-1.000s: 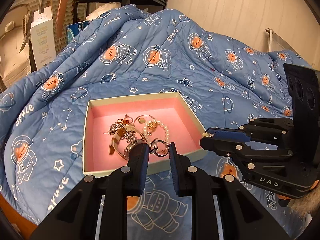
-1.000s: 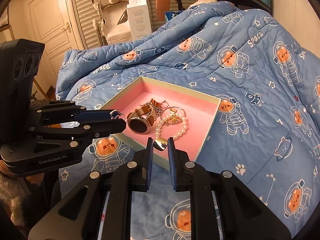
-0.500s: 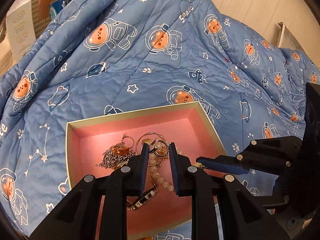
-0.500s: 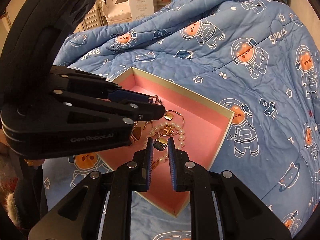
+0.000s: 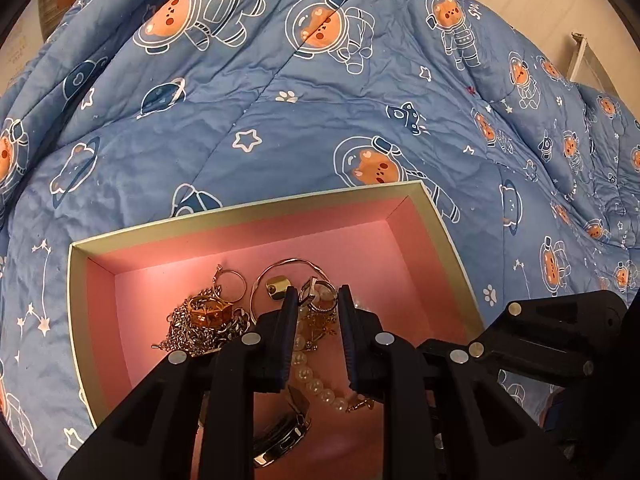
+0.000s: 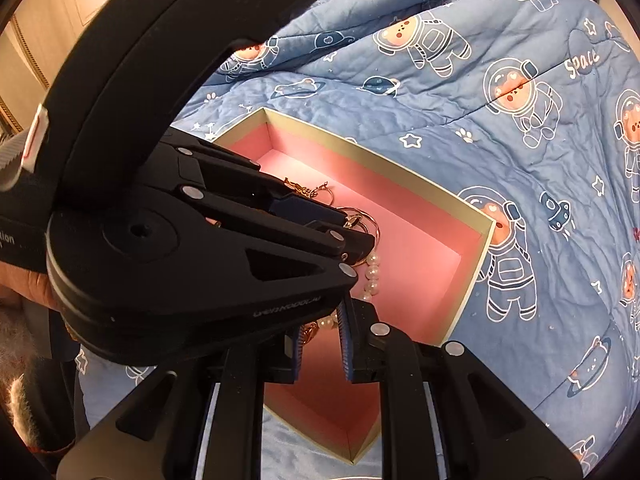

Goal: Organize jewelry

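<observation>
A shallow box [image 5: 256,210] with a pink inside lies on the blue quilt; it also shows in the right wrist view [image 6: 472,264]. In it lie a pearl bracelet [image 5: 316,380], a thin gold hoop [image 5: 296,264], a gold charm [image 5: 278,287], a chain tangle with an amber piece [image 5: 204,320] and a watch [image 5: 280,436]. My left gripper [image 5: 318,300] is over the box, its jaws a little apart around silver rings [image 5: 318,296]. My right gripper [image 6: 320,322] is over the box with a narrow empty gap. The left gripper body [image 6: 192,240] hides much of the jewelry there.
The blue space-bear quilt [image 5: 280,120] covers the bed all around the box and rises in folds behind it. A pale wall [image 5: 552,4] stands at the far right. The right gripper's black frame [image 5: 560,340] sits close at the box's right side.
Both grippers moved forward and down into the box. The right gripper let go of the gold charm, which now lies in the box. The left gripper's jaws have opened slightly around the rings.
</observation>
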A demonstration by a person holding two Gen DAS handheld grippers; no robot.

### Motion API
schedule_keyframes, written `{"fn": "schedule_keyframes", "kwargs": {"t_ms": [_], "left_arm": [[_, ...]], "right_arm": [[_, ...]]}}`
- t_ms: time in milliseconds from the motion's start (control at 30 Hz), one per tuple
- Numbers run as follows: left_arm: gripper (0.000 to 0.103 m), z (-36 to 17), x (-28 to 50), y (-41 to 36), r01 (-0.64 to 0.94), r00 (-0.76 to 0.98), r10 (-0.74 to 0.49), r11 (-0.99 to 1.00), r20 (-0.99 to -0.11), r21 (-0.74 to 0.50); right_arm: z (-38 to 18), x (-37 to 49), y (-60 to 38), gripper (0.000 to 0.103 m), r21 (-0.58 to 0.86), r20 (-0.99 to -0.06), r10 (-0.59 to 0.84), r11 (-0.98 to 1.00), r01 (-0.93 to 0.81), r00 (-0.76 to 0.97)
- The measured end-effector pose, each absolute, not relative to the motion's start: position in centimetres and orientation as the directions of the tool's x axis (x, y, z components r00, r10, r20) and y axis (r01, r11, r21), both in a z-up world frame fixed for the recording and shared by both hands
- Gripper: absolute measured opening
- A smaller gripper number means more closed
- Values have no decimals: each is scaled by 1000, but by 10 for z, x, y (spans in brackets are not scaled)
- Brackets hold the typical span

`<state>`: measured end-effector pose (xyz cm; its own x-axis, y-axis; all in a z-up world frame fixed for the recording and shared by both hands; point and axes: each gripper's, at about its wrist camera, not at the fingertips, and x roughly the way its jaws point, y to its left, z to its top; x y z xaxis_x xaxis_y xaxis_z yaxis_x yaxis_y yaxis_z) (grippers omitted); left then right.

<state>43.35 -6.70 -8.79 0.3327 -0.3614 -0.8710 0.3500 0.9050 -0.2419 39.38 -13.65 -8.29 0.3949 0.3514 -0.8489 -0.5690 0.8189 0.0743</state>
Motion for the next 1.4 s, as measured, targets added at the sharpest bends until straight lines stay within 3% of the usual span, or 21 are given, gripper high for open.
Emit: {"fn": "schedule_keyframes", "kwargs": {"t_ms": [367,433,500,733,833,933,967,1033,1167,1400], "left_arm": [[24,-89,434,-64,332,338,-357,911,-871,-245],[30,-87,434,-62,326,348,-364,911,-864,-253],[34,-85,433,-60,323,357,-368,911,-859,-255],[51,-74,426,-52,308,402,-392,909,-827,-281],[66,-65,418,-44,281,446,-406,910,-798,-306],[82,-52,399,-35,247,547,-358,933,-757,-262],[87,-46,389,-30,233,591,-336,941,-733,-244],[96,-34,366,-18,191,675,-289,957,-678,-218],[96,-22,308,9,113,799,-194,978,-568,-176],[96,-18,202,26,33,855,-80,994,-512,-100]], "right_arm": [[-90,398,-136,16,94,-853,353,827,-554,383],[-91,397,-137,22,89,-854,350,828,-554,385],[-89,396,-139,44,88,-846,353,832,-547,401],[-74,385,-143,48,80,-811,372,835,-544,452],[-64,374,-150,66,71,-786,370,850,-521,496],[-54,356,-158,76,71,-749,370,870,-488,550],[-52,350,-161,85,76,-737,366,880,-468,568],[-47,334,-169,87,68,-709,335,908,-413,620],[-41,295,-179,87,36,-635,250,955,-296,731],[-27,204,-183,91,74,-479,149,989,-130,865]]}}
